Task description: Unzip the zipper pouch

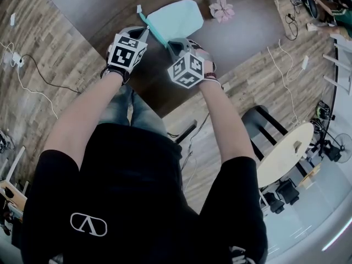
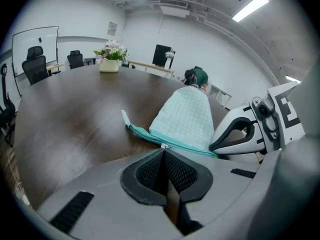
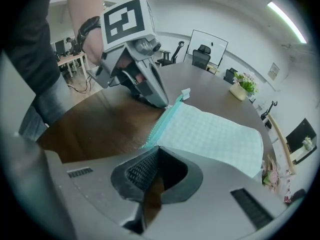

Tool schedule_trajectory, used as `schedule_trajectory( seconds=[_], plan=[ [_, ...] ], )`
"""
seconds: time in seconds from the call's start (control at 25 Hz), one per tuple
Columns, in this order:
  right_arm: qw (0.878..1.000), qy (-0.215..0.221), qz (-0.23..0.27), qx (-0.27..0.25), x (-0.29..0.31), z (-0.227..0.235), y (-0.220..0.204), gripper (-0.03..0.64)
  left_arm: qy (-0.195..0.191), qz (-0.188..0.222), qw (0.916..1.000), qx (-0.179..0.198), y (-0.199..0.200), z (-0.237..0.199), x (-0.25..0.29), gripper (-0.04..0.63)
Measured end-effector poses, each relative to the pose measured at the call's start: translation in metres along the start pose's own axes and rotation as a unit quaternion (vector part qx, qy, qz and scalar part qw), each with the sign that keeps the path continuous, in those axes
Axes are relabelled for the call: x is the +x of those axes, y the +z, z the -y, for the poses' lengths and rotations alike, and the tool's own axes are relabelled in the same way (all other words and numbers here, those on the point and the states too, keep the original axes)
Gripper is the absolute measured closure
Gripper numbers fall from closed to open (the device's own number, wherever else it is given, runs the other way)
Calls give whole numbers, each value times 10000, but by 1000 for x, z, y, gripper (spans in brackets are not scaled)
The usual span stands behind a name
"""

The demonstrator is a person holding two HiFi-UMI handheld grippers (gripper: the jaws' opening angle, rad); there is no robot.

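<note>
A mint-green checked zipper pouch (image 1: 177, 17) lies on the dark wooden table (image 1: 99, 7), its teal zipper band (image 1: 155, 31) running along the near left edge. My left gripper (image 1: 146, 33) is shut on the small white zipper pull (image 2: 163, 146), partway along the zipper band (image 2: 190, 147). My right gripper (image 1: 171, 46) is shut on the near end of the pouch (image 3: 210, 134), where the teal band (image 3: 161, 125) runs into its jaws. A white tab (image 2: 125, 118) sticks out at the zipper's far end. The two grippers sit close together.
Pink flowers (image 1: 221, 9) lie just right of the pouch; a flower vase (image 2: 111, 59) stands farther back. The table's corner edge (image 1: 159, 111) is close to my body. Office chairs (image 2: 36, 64), a round cream table (image 1: 283, 153) and floor cables (image 1: 33, 76) surround it.
</note>
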State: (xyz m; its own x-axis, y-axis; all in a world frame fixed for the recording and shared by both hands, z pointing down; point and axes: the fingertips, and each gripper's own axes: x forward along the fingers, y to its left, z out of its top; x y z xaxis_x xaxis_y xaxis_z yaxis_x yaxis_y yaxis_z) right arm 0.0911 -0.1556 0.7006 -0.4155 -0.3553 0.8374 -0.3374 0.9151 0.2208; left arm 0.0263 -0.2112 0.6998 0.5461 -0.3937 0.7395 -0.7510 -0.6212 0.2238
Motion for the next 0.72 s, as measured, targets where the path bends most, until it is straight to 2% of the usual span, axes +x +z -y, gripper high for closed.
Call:
schedule_trajectory(
  seconds=[0.4,0.72],
  plan=[
    [10000,31,-3,-30,0,0,-1,620,490,114,9984,-271,16,-59,-7,591],
    [10000,-3,-29,-81,1,0,1,620,473,247,9984,-193,19,-57,-14,590]
  ],
)
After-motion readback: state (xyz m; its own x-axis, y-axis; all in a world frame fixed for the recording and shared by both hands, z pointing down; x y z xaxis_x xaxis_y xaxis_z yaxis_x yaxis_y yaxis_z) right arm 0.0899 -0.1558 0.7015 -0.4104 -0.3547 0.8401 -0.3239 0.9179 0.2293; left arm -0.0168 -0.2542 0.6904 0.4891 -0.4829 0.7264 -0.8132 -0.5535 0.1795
